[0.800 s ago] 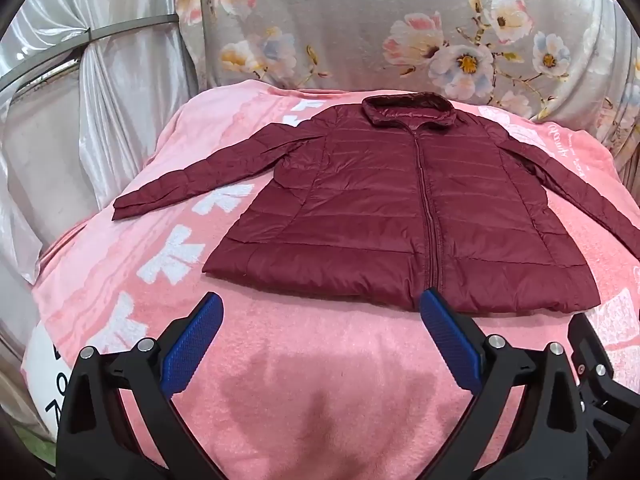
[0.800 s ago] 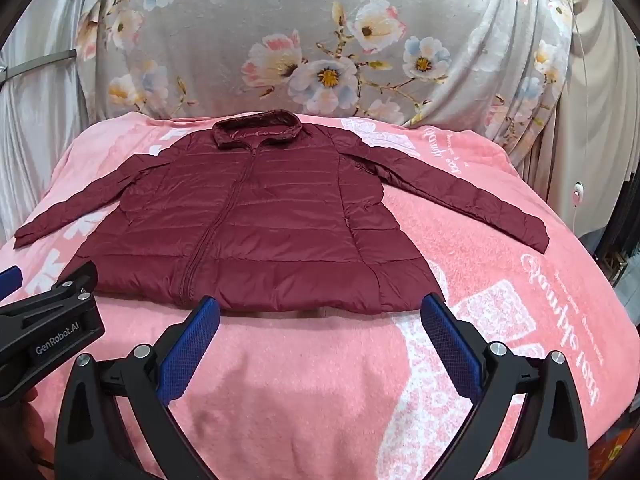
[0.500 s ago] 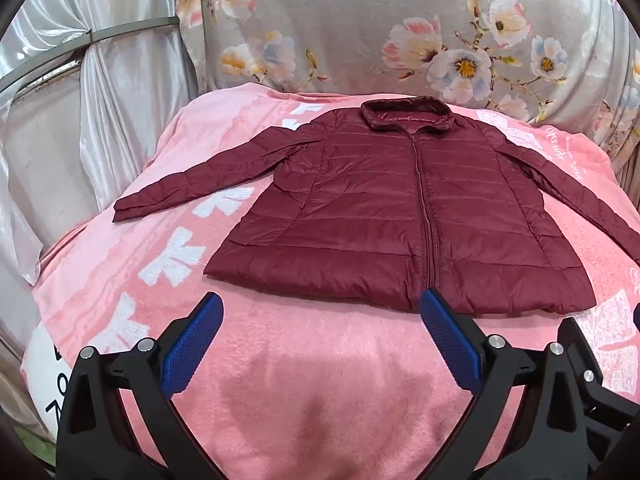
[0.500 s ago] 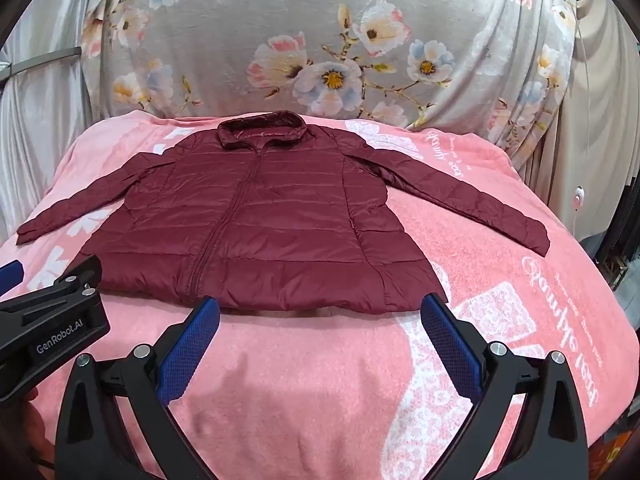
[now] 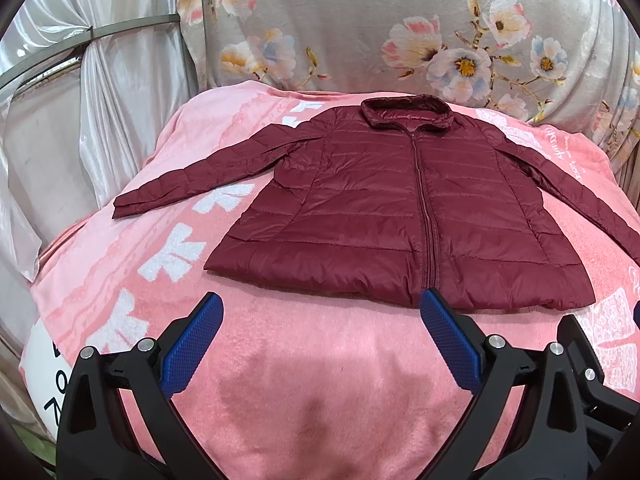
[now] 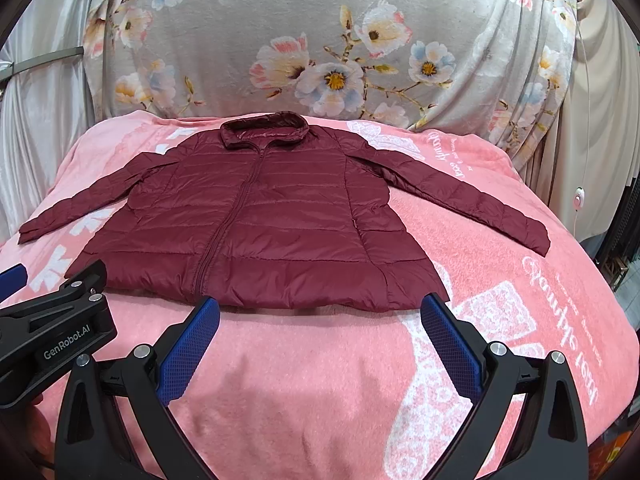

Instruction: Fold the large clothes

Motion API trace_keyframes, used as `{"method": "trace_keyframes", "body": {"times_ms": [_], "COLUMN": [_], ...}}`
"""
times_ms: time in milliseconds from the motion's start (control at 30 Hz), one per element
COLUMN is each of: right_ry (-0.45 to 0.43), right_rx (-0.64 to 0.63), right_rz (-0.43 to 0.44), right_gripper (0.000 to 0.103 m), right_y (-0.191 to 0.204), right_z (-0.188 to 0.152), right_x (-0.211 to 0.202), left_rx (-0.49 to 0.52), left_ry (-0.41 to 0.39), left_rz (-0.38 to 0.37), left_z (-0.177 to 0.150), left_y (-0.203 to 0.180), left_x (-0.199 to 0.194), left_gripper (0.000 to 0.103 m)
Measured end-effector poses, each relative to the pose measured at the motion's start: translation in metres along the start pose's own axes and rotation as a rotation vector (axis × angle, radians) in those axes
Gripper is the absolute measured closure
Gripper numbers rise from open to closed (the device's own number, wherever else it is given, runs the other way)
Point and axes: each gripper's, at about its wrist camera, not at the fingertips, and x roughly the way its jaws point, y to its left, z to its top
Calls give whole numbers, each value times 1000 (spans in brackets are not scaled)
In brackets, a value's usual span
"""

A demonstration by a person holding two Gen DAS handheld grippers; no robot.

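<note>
Nearest the cameras, the left gripper and the right gripper are held with jaws spread wide and nothing between them, side by side above bare pink blanket. Just ahead of the fingertips lies the hem of the dark red jacket, spread flat, zipped, front up, sleeves out to either side. No fold is seen yet, so the step in hand is judged to be the first grasp. It would be done well if each gripper were carried outward past the hem to its own side's sleeve, the cuff or shoulder seam being pinched through both layers. The slick quilted fabric is likely to slip, so a deep bite is advised. Farthest off, the collar rests near the flowered cloth.
</note>
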Motion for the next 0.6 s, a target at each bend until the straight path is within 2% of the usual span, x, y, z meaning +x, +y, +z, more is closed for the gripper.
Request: {"method": "trace_keyframes", "body": {"times_ms": [600], "right_ry": [1], "right_rx": [0], "right_rz": [0], "right_gripper": [5], "right_y": [0], "right_z": [0], "right_x": [0], "left_rx": [0], "left_ry": [3], "left_rz": [-2], "left_z": [1], "left_y": [0], "left_x": [1], "left_gripper": [7]}}
